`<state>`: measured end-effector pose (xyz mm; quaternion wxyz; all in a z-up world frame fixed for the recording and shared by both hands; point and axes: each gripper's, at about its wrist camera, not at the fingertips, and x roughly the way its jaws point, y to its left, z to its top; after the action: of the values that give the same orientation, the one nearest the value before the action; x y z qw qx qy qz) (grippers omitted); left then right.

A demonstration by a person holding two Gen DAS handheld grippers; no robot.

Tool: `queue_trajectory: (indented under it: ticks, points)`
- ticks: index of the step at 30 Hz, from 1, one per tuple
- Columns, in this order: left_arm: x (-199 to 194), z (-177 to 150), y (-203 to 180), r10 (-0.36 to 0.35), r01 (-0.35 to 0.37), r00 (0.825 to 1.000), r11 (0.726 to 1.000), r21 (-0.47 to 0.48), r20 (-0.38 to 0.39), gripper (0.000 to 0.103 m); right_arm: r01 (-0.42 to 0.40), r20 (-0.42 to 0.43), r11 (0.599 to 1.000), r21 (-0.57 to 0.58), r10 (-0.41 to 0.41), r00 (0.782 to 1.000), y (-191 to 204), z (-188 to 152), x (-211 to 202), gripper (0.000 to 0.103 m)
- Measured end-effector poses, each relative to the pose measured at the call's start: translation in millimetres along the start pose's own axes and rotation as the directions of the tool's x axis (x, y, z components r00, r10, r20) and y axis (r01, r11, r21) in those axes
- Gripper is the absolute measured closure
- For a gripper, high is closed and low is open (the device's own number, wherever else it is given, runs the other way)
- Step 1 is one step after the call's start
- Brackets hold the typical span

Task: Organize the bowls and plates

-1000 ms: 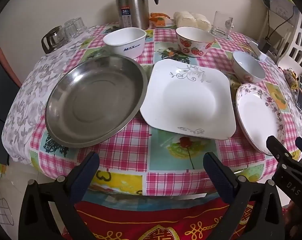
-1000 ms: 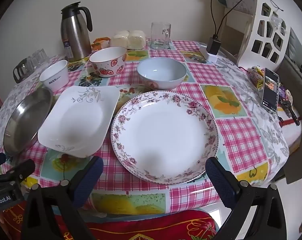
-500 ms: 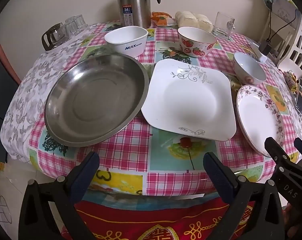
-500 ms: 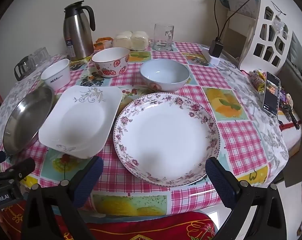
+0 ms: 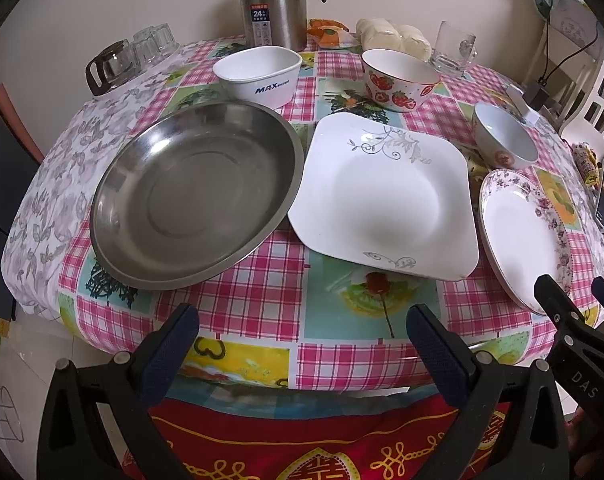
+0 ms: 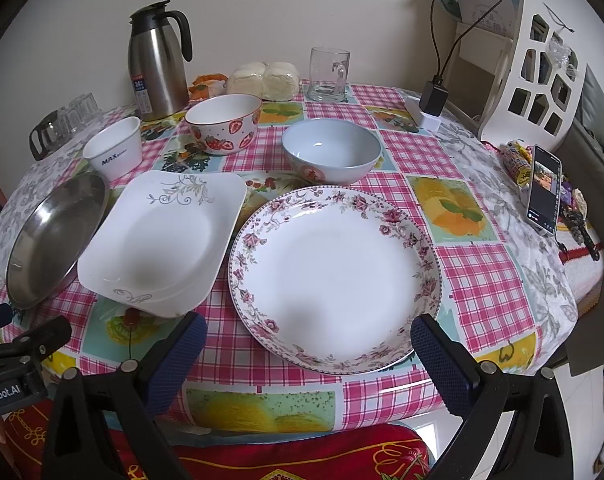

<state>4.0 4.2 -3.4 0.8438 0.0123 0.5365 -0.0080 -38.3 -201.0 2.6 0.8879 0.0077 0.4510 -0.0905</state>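
Where left view crops it, flowered plate [image 6: 334,276] whole, phone [image 6: 544,190] clear

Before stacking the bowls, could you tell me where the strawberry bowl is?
The strawberry bowl stands at the back, between the MAX bowl and pale blue bowl.

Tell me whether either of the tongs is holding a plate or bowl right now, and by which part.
Nothing is held. The left tongs and right tongs both hang open at the table's near edge, short of the floral plate.
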Motion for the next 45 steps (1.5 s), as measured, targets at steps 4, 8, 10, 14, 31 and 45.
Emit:
queue_trajectory:
  ticks: [4,8,10,14,31,45]
  points:
    - [0.2,-0.3,0.3,-0.001,0.001,1.000,1.000,0.002,-0.001,0.000,0.000,-0.001,1.000,0.000,0.000,1.000,0.2,-0.1,0.3,0.000]
    - [0.8,-0.2,-0.1,0.001,-0.001,1.000,1.000,0.003,-0.004,0.000,0.000,-0.001,1.000,-0.001,0.000,1.000,0.3,-0.2,0.4,0.000]
    - [0.9,0.0,0.0,0.001,-0.001,1.000,1.000,0.002,-0.005,0.000,0.000,-0.001,1.000,-0.001,0.000,1.000,0.4,-0.4,0.8,0.000]
    - [1.3,0.1,0.3,0.000,0.000,1.000,1.000,-0.001,-0.005,0.000,0.001,-0.001,1.000,-0.001,-0.001,1.000,0.7,-0.3,1.0,0.000]
    - [2.2,-0.2,2.9,0.004,-0.004,1.000,1.000,-0.010,-0.014,0.000,0.002,0.000,1.000,-0.004,-0.002,1.000,2.1,0.0,0.6,0.000]
    - [3.0,-0.3,3.5,0.006,-0.006,1.000,1.000,-0.013,-0.021,0.000,0.002,0.001,1.000,-0.005,-0.002,1.000,2.5,0.0,0.2,0.000]
